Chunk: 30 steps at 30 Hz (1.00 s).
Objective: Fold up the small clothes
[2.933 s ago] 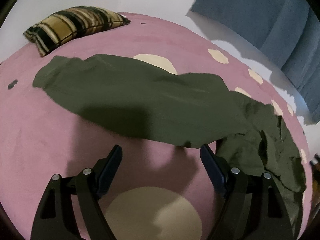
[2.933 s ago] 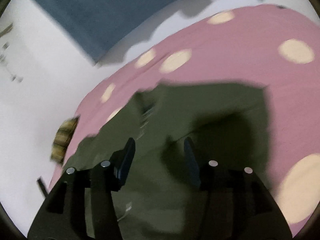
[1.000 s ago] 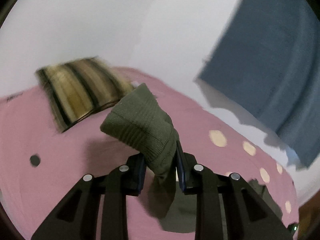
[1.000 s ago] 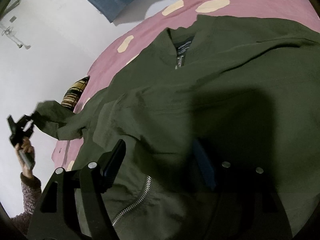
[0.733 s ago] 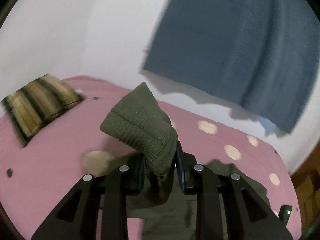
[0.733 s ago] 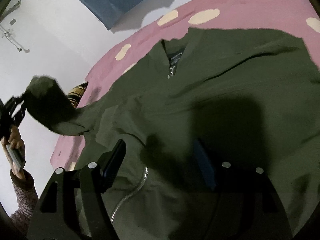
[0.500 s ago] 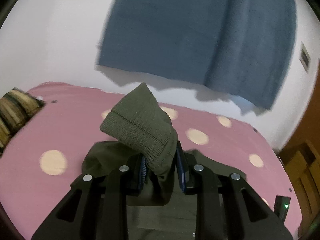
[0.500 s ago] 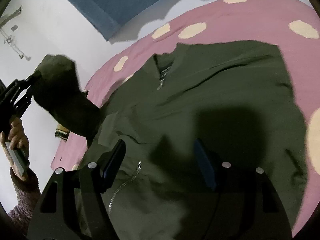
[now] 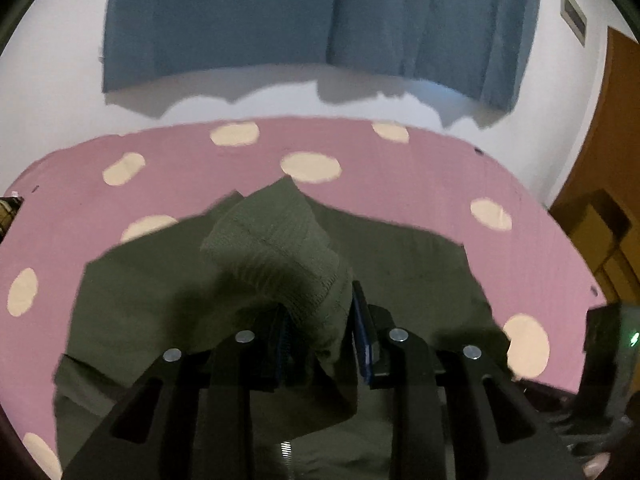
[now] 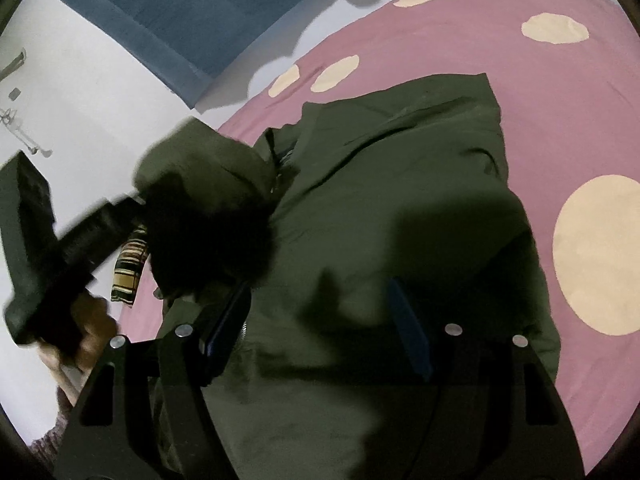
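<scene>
An olive green zip jacket [image 9: 416,264] lies spread on the pink dotted bed cover [image 9: 400,160]. My left gripper [image 9: 320,332] has the ribbed sleeve cuff [image 9: 272,248] between its pads, held just above the jacket's body, and its jaws are opening a little. In the right wrist view the same cuff [image 10: 200,184] hangs over the jacket's collar side, with the sleeve folded across. My right gripper [image 10: 320,304] stands open low over the jacket [image 10: 400,168], with nothing gripped between its fingers.
A blue cloth [image 9: 280,20] hangs on the white wall behind the bed. A striped pillow [image 10: 128,268] lies at the far left end. Wooden furniture [image 9: 600,220] stands to the right. A person's hand [image 10: 92,320] holds the left gripper's handle.
My left gripper swung the sleeve cuff from the pillow side across and down over the jacket's body. The right gripper drew back a little, so more of the bed shows.
</scene>
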### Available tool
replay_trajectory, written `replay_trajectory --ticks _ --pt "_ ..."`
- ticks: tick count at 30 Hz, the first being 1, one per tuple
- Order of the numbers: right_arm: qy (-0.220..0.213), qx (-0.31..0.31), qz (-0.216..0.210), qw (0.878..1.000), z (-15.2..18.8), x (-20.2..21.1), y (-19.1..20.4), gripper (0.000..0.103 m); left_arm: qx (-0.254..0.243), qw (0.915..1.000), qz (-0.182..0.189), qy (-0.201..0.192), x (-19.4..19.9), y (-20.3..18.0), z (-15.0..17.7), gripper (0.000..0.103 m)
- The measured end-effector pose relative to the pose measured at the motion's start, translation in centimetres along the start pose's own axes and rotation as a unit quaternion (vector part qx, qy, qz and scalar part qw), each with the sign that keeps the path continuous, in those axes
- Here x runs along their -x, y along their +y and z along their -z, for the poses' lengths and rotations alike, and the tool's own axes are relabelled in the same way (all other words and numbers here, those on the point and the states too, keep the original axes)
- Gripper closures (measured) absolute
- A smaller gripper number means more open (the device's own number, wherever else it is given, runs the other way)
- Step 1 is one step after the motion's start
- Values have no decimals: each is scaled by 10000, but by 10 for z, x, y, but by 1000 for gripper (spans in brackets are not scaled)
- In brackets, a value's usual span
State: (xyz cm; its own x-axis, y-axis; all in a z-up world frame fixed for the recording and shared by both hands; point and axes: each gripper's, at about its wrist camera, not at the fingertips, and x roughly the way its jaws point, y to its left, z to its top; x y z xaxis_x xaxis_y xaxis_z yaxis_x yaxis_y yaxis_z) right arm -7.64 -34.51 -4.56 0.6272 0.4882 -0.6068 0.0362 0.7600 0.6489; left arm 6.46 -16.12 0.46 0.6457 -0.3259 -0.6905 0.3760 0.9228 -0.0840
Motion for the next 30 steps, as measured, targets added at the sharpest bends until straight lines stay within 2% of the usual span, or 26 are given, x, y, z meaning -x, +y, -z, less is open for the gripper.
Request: replay_trajectory --ticks 1,2,5,6,7,11,16,19,23,27,30 --pt "1 -27 -1 10000 0 -1 -1 32 -33 10000 -8 25 -2 -3 3 71" --pt "5 -62 -5 10000 -1 -1 -3 32 -66 10000 16 53 -2 -7 6 65" --pt "0 -140 -9 9999 0 1 -7 32 -184 9995 274 11 7 -21 13 37" --pt "0 -171 -22 9999 0 1 -8 32 -234 9991 327 -99 14 -28 13 30" --pt "0 -211 -36 9998 0 1 -9 32 -296 9988 361 -168 19 -32 12 28" --pt "16 -394 -83 9992 -1 2 -17 33 -473 9966 572 -355 34 -49 5 27" --pt "-71 -502 -141 9986 -2 11 -20 32 -244 9956 648 -633 63 -20 1 27" --pt "-124 -537 -248 9982 -5 16 -20 32 2 9962 400 -779 75 19 8 27" --pt "15 -716 -522 9961 -5 8 -21 32 313 9953 -168 -906 87 83 29 26" --pt "252 -698 -500 9960 -4 -11 -16 32 541 9934 -607 -805 89 130 56 26" --pt "377 -696 -272 9965 -5 -25 -13 32 748 9919 -821 -613 83 157 74 26"
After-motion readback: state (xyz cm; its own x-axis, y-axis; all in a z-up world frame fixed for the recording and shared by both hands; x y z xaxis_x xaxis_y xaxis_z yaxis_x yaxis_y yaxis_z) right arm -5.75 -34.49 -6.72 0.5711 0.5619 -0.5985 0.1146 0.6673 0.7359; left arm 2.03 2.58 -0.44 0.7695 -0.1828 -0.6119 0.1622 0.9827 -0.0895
